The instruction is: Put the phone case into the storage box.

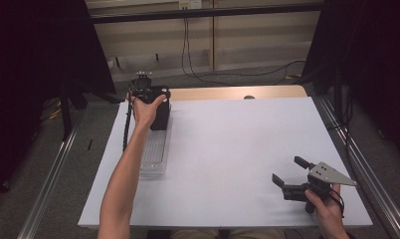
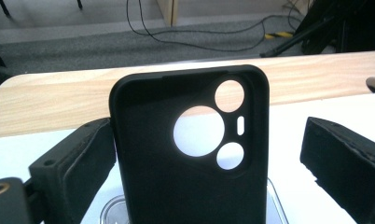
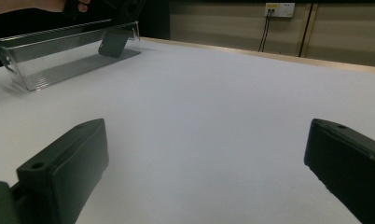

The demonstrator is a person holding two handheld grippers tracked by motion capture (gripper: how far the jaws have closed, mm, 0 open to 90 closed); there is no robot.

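Observation:
A black phone case (image 1: 161, 113) with round camera cut-outs stands upright at the far end of a clear plastic tray (image 1: 153, 155) on the table's left. My left gripper (image 1: 147, 92) is at the case, held by a hand. In the left gripper view the case (image 2: 167, 186) rises between the open jaws of my left gripper (image 2: 204, 133). The left jaw sits close against its edge and the right jaw is well apart. My right gripper (image 1: 288, 171) rests low near the front right, open, with nothing between the jaws of my right gripper (image 3: 204, 140). The tray (image 3: 59, 60) and case (image 3: 113, 42) lie far off.
The white table top (image 1: 228, 144) stretches between the two grippers. A wooden strip (image 1: 223, 93) runs along its far edge, with a small dark object (image 1: 249, 97) on it. Metal rails flank the table, and cables cross the floor beyond.

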